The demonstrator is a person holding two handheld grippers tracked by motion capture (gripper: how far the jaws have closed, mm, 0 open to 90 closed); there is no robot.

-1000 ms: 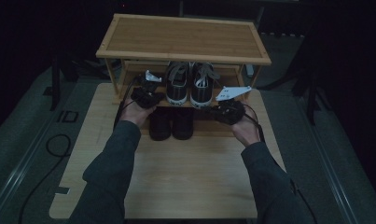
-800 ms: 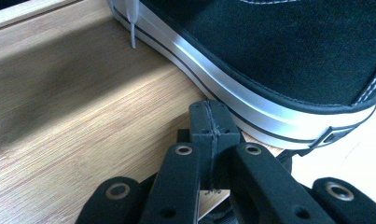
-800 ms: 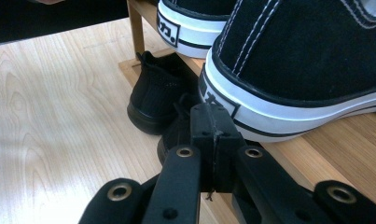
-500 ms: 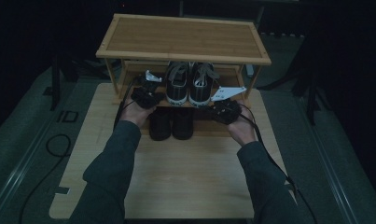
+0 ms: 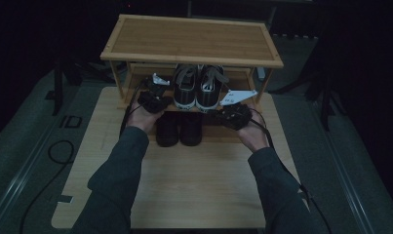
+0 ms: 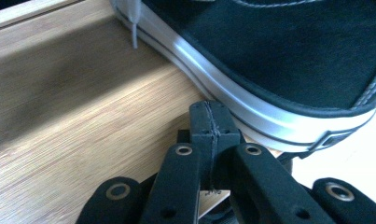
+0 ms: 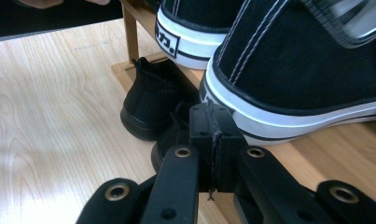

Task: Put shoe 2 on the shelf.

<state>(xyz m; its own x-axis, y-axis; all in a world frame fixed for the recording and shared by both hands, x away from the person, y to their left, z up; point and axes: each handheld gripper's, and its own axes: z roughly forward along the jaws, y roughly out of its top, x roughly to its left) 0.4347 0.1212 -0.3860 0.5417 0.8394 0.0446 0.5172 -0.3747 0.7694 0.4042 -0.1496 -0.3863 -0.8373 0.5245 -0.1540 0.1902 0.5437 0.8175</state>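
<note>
A: Our left gripper has its jaws pressed together on nothing, beside the left sneaker on the middle shelf of the rack.

B: Our right gripper too, beside the right sneaker. If we push with closed jaws, the sneakers may slide and fall onto the black shoes below, on the counter.

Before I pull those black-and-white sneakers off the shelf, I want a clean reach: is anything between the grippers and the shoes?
Nothing visible is. The left gripper and right gripper, both shut, sit right beside the sneakers on the shelf. A pair of black shoes stands lower, in front.
</note>
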